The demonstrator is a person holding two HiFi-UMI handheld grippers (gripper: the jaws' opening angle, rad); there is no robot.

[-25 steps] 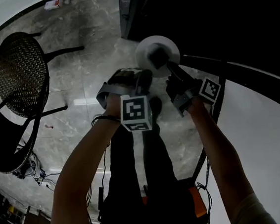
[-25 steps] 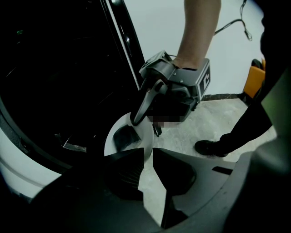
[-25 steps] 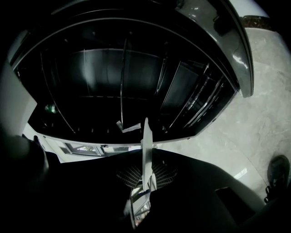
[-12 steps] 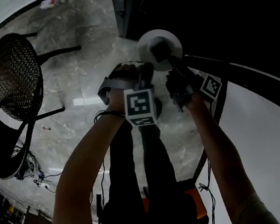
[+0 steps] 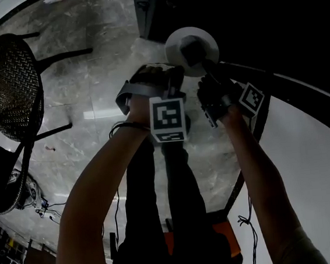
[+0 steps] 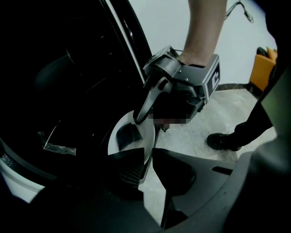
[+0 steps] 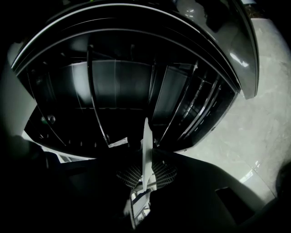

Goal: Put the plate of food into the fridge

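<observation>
Now my left gripper [image 6: 148, 160] and right gripper [image 7: 144, 170] each pinch the plate [image 5: 202, 36] rim. Best carried level into the fridge [image 7: 118, 82] ahead — slowly, so the food [image 5: 189, 54] won't slide.

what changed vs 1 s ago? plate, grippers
The plate has shifted up and a little right in the head view, closer to the dark opening of the fridge. The left gripper and right gripper carry it and moved with it. Nothing was taken hold of or let go. Unchanged: both grippers stay shut on the plate's rim, and the dark food still lies on it.
</observation>
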